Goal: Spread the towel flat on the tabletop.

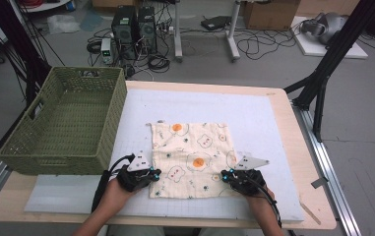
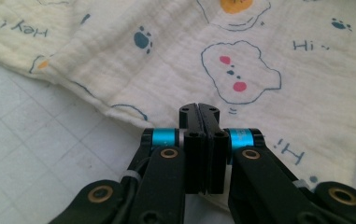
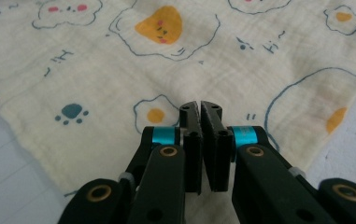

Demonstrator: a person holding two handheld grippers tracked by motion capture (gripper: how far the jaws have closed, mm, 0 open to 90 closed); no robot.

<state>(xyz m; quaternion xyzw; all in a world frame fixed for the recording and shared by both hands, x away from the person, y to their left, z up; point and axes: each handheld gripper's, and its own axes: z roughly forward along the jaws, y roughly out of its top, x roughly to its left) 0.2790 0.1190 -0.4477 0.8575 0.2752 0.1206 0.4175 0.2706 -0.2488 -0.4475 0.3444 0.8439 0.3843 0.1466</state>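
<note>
A cream cloth point(image 1: 191, 157) printed with fried eggs, paw marks and "Hi" lies flat on the white gridded mat point(image 1: 254, 118). My left gripper point(image 1: 155, 173) is at the cloth's left edge near the front corner. In the left gripper view the jaws point(image 2: 199, 109) are pressed together where the cloth point(image 2: 241, 56) edge runs in under them. My right gripper point(image 1: 223, 175) is at the front right part of the cloth. In the right gripper view its jaws point(image 3: 200, 106) are closed over the cloth point(image 3: 119, 70), with the hem passing beneath.
A green woven basket point(image 1: 52, 152) stands at the table's left, its right wall close to my left hand. Bare mat lies behind and to the right of the cloth. Beyond the wooden table edge point(image 1: 298, 147) are computer towers, cables and stand legs on the floor.
</note>
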